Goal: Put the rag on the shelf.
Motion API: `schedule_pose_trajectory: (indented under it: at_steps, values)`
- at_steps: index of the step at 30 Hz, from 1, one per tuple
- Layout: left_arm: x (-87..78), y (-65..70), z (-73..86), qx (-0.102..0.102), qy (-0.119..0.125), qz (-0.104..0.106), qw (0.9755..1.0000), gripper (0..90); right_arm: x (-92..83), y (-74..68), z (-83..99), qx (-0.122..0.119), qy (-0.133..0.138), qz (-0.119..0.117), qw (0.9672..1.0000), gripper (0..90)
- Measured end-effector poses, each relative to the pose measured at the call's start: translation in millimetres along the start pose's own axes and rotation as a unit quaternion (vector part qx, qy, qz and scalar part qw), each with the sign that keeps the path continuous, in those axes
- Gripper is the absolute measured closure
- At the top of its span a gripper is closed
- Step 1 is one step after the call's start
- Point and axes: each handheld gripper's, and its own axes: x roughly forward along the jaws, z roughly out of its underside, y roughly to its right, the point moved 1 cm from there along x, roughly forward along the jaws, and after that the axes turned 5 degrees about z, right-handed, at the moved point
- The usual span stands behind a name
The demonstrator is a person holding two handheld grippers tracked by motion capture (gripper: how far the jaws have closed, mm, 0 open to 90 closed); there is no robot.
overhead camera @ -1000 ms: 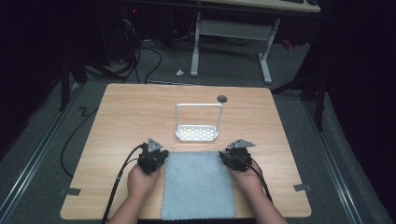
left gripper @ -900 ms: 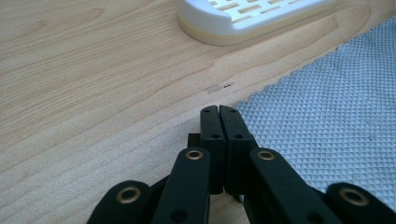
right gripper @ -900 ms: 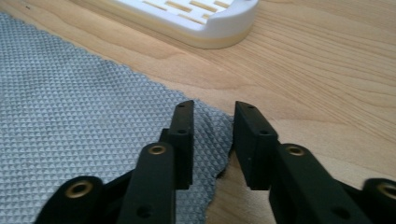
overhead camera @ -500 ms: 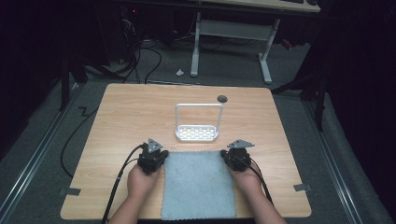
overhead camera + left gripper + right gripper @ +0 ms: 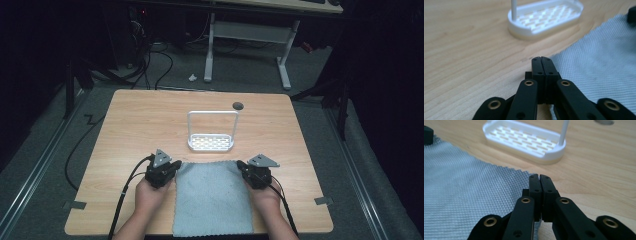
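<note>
Jaws pressed together on both my grippers: left gripper (image 5: 172, 167) pinching grey cloth (image 5: 212, 197) at far-left corner, right gripper (image 5: 243, 167) at far-right. Cloth flat on table (image 5: 125, 130), white rack (image 5: 212, 134) just beyond. Nothing lifted yet; prob hanging still to do

Waffle-textured cloth (image 5: 212, 197), matt wooden table (image 5: 150, 120)

One grey cloth (image 5: 212, 197), one white rack (image 5: 212, 131), two hand-held grippers, left (image 5: 175, 168) and right (image 5: 242, 166), one wooden table (image 5: 135, 120)
</note>
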Motion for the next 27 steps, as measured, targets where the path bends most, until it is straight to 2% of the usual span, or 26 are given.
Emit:
schedule_pose_trajectory:
  at_steps: [1,2,3,4,6,9,10,13,16,18,20,21,22,23,24,25,26,27]
  values:
    - [0.0,0.0,0.0,0.0,0.0,0.0,1.0,90.0,-3.6,-0.3,-0.4,-0.001,0.009,0.0,1.0,89.8]
    - [-12.3,2.6,5.8,-0.009,0.043,-0.003,0.999,90.0,-7.6,-1.1,-0.9,-0.003,0.016,0.004,0.9999,89.8]
    - [-12.3,2.6,5.8,-0.009,0.043,-0.003,0.999,90.0,-7.6,-1.1,-0.9,-0.003,0.016,0.004,0.9999,89.8]
    - [-16.6,2.5,9.0,-0.016,0.052,-0.012,0.9984,90.0,-16.9,-1.0,-2.2,0.001,0.038,0.003,0.9993,89.8]
    - [-18.4,3.3,8.9,-0.016,0.057,-0.012,0.9982,90.0,-19.7,-0.8,-3.0,0.002,0.043,0.002,0.9991,89.8]
    - [-21.7,9.5,6.9,0.001,0.057,-0.009,0.9983,90.0,-31.0,-1.6,-6.2,-0.001,0.064,0.003,0.9979,89.8]
    - [-23.8,14.9,5.8,0.023,0.058,-0.014,0.998,90.0,-33.4,-1.5,-7.0,-0.001,0.069,0.001,0.9976,89.8]
    - [-28.1,18.9,3.7,0.034,0.072,-0.015,0.9967,90.0,-39.9,-0.6,-10.1,0.004,0.085,-0.002,0.9963,89.8]
    - [-30.8,20.9,1.9,0.036,0.083,-0.016,0.9958,90.0,-46.9,-1.5,-13.4,0.006,0.1,0.0,0.995,89.7]
    - [-33.9,23.8,-1.2,0.041,0.097,-0.017,0.9943,90.0,-49.1,-2.2,-14.5,0.006,0.105,0.0,0.9944,89.8]
    - [-41.3,27.3,-7.8,0.047,0.122,-0.016,0.9913,90.0,-55.6,-4.9,-18.5,0.003,0.121,0.006,0.9926,89.8]
    - [-41.3,27.3,-7.8,0.047,0.122,-0.016,0.9913,90.0,-55.6,-4.9,-18.5,0.003,0.121,0.006,0.9926,89.8]
    - [-44.3,28.3,-10.2,0.049,0.128,-0.016,0.9904,90.0,-59.2,-5.6,-21.6,0.002,0.133,0.008,0.9911,89.8]
    - [-50.1,29.6,-15.2,0.053,0.142,-0.015,0.9883,90.0,-61.1,-6.0,-23.2,0.002,0.139,0.009,0.9903,89.8]
    - [-50.1,29.6,-15.2,0.053,0.142,-0.015,0.9883,90.0,-61.1,-6.0,-23.2,0.002,0.139,0.009,0.9903,89.8]
    - [-55.3,31.4,-21.0,0.057,0.157,-0.016,0.9858,90.0,-65.2,-7.0,-26.7,-0.001,0.148,0.015,0.9888,89.7]
    - [-57.7,32.7,-23.9,0.062,0.163,-0.017,0.9845,90.0,-66.9,-7.1,-27.7,-0.001,0.152,0.016,0.9882,89.8]
    - [-57.7,32.7,-23.9,0.062,0.163,-0.017,0.9845,90.0,-66.9,-7.1,-27.7,-0.001,0.152,0.016,0.9882,89.8]
